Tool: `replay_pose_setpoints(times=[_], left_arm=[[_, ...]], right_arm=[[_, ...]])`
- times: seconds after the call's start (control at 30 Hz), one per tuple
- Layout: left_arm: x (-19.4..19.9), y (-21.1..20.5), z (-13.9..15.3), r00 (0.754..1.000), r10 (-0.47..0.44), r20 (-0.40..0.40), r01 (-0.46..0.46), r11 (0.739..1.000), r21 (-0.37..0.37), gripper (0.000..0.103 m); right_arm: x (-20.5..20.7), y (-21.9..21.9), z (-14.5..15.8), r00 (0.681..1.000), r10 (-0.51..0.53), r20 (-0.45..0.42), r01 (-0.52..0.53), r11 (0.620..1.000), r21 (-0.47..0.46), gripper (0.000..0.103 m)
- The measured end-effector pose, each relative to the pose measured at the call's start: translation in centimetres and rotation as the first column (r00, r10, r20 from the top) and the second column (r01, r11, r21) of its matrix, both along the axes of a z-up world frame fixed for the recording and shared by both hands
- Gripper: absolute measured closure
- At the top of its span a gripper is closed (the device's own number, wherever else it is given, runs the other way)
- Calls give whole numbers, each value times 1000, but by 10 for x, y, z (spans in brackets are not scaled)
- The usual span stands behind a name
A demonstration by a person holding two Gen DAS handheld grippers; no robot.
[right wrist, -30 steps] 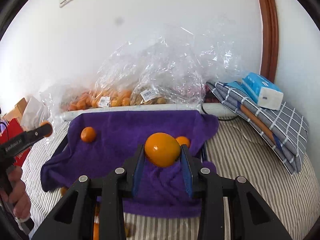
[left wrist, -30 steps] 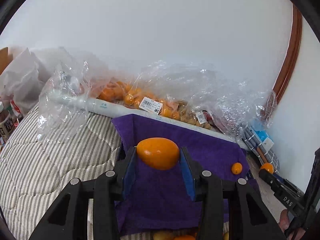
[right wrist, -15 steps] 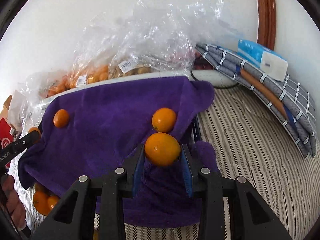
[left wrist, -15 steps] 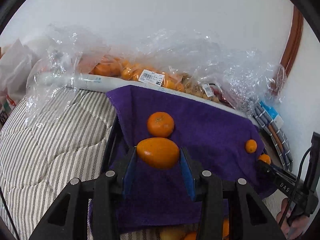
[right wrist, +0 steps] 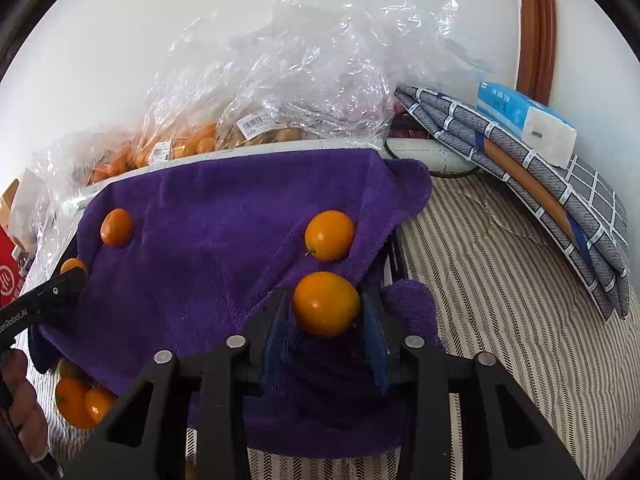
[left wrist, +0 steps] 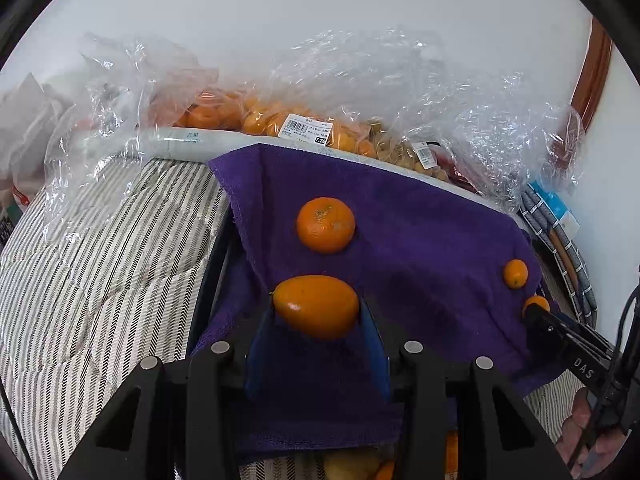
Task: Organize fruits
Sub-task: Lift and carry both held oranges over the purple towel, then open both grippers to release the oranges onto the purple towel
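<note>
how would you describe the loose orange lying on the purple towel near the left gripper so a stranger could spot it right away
Find the purple towel spread over the striped bedding. In the left wrist view, the loose mandarin lies on it just beyond the left gripper. Unlike the smooth oval fruit in that gripper, it is rounder, duller and dimpled, with its stem scar facing up.

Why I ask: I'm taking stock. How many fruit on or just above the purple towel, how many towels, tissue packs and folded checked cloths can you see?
fruit: 4
towel: 1
tissue pack: 1
checked cloth: 1
Total: 7
</note>
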State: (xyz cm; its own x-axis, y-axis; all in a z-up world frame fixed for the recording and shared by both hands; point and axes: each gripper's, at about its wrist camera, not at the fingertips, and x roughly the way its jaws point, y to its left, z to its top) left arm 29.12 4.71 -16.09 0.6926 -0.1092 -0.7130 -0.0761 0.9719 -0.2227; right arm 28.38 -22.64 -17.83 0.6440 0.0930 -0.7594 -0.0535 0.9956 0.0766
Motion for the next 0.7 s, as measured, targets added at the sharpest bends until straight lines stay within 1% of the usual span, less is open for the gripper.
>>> replay_pose_setpoints(times=[0.1, 0.13, 0.17, 0.23, 0.37, 0.43, 0.53, 0.6, 0.67, 0.7], left_arm=[[0, -3, -1, 1000, 0, -1, 0, 1000, 23, 62], [-1, -3, -1, 1000, -2, 3, 2, 1000, 25, 62], [-1, -4, 0, 1000, -5, 9, 5, 1000, 23, 62], [-2, -4, 1, 1000, -9, 16, 8, 1000, 20, 62], [-3, -3, 1, 1000, -14, 20, 14, 1000, 7, 61], [-5, -2, 2, 999, -23, 28, 23, 1000, -15, 57], [-8, 0, 6, 998, -26, 51, 28, 999, -35, 55], [-13, -1, 11, 997, -17, 75, 20, 999, -30, 55], [-21, -2, 22, 992, -11, 129, 13, 1000, -17, 55], [-27, -2, 29, 987, -11, 161, 13, 1000, -12, 55]], right_arm=[[-2, 0, 3, 1000, 4, 12, -4, 1000, 11, 57], [-3, 1, 4, 1000, 4, 17, -4, 1000, 6, 54], [-3, 2, 5, 1000, 1, 24, -1, 1000, 0, 49], [-6, 3, 8, 999, -10, 45, 10, 1000, -17, 45], [-12, 0, 15, 996, -13, 86, 13, 1000, 2, 45], [-16, -1, 19, 994, -15, 110, 14, 1000, 7, 45], [-21, 0, 26, 989, -18, 147, 18, 1000, -2, 45], [-25, 0, 32, 985, -12, 171, 14, 1000, -10, 45], [-30, -1, 39, 981, -26, 190, 29, 1000, -11, 45], [-32, -3, 44, 983, -48, 180, 49, 999, 0, 45]])
